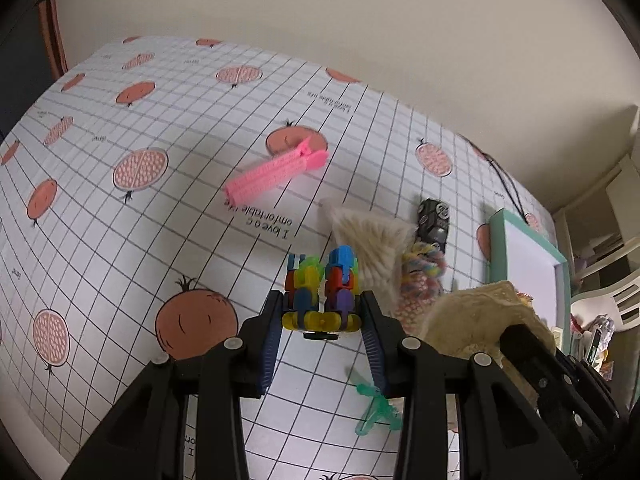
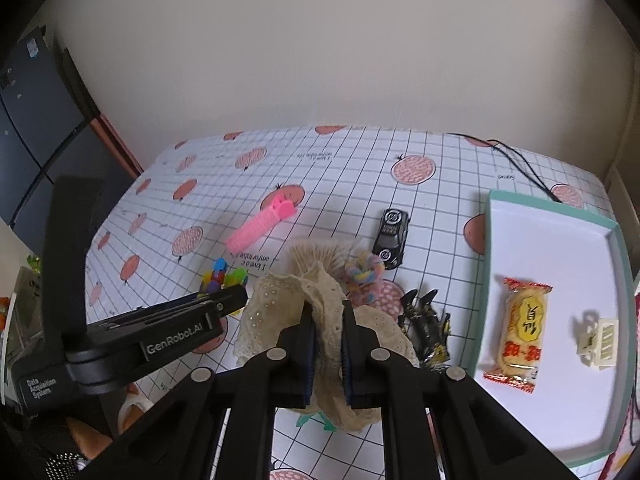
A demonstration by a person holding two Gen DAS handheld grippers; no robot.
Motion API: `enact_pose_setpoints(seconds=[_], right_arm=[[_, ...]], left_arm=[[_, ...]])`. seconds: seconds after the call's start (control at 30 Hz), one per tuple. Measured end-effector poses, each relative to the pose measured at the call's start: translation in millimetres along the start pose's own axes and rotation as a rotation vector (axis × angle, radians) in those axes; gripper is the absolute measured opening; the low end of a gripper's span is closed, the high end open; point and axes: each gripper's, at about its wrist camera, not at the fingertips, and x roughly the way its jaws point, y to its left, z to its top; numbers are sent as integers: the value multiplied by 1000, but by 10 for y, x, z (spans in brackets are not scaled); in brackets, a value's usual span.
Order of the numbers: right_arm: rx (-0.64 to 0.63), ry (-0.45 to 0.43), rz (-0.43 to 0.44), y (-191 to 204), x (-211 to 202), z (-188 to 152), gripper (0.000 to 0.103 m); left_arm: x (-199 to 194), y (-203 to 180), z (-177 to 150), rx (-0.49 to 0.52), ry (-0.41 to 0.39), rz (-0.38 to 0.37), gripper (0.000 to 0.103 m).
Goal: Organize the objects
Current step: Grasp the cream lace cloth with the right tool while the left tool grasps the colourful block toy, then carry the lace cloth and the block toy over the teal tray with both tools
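Item 1, lace cloth [image 2: 296, 312]: cream, perforated, bunched. It is pinched between the pads of the right hand-held gripper [image 2: 327, 344], whose jaws stand narrow on a fold, and its loose ends drape to either side above the desk [image 2: 348, 168]. The hold reads as a carry, the likely goal being the tray to the right.

Item 2, linked plastic toy [image 1: 320, 292]: multicoloured segments, yellow at the near end. It sits between the jaws of the left hand-held gripper [image 1: 322, 320]; both pads lie at its flanks at middling width. Whether they press on it cannot be told.

Item 3, tray [image 2: 490, 240]: teal rim, white floor, at the right edge of the desk. It already holds a wrapped snack [image 2: 520, 336] and a small cream clip [image 2: 598, 342], lying apart, which suggests it is the collecting place.

Items still loose on the gridded desk cover:
- pink hair roller [image 2: 260, 228], far centre, lying alone;
- pack of cotton swabs [image 1: 372, 240], just beyond the linked toy;
- pastel rope knot [image 2: 366, 270], beside the swabs;
- black toy car [image 2: 392, 236], near the knot;
- black-and-gold wrapper [image 2: 428, 324], between cloth and tray;
- green plastic piece [image 1: 376, 408], nearest the edge.
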Motion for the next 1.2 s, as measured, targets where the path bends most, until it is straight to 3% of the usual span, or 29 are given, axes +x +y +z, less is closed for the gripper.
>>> enact_pose_setpoints(seconds=[0.67,1.2], right_arm=[[97,-76,-29,-498,-343,74,11],[193,-114,-69,-1066,-523,39,11]], left_arm=[[-441,-482,-5,143,-182,2,40],[-496,-1027,-83,232,-246,-48,40]])
